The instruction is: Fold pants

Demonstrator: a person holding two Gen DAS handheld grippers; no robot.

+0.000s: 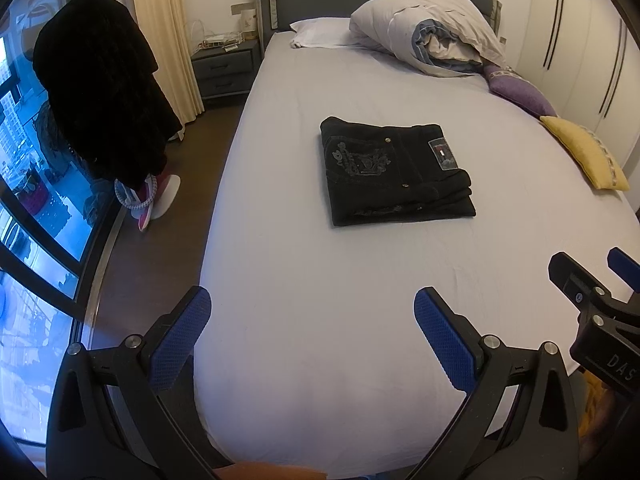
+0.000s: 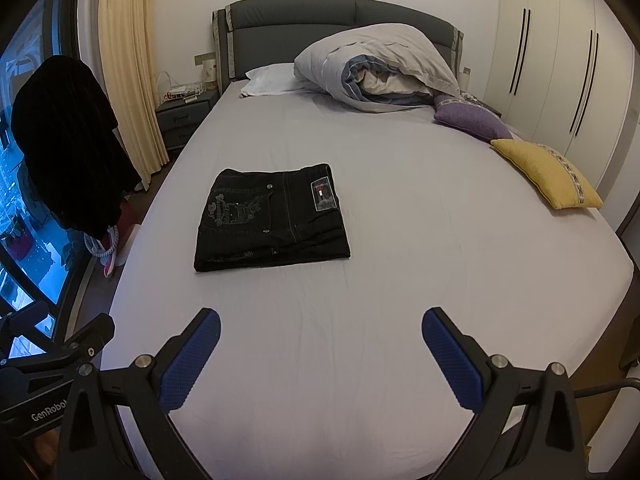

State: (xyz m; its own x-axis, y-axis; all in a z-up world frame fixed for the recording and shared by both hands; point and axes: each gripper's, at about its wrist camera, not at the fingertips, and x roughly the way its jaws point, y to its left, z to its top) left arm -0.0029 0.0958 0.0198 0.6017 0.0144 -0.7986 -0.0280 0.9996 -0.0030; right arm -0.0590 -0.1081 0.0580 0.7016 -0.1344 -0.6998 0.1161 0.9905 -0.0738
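Observation:
Black jeans [image 1: 396,172] lie folded into a compact rectangle in the middle of the bed, back pocket embroidery and brand patch facing up; they also show in the right wrist view [image 2: 272,220]. My left gripper [image 1: 312,300] is open and empty, held above the foot of the bed, well short of the jeans. My right gripper [image 2: 320,322] is open and empty too, beside the left one, also clear of the jeans. The right gripper shows at the right edge of the left wrist view [image 1: 592,292].
The bed [image 1: 320,320] has a pale sheet. A rolled duvet [image 1: 428,28], a white pillow [image 1: 320,32], a purple cushion [image 1: 520,92] and a yellow cushion [image 1: 584,152] lie at the head and right side. A dark garment [image 1: 100,92] hangs at the left by the window.

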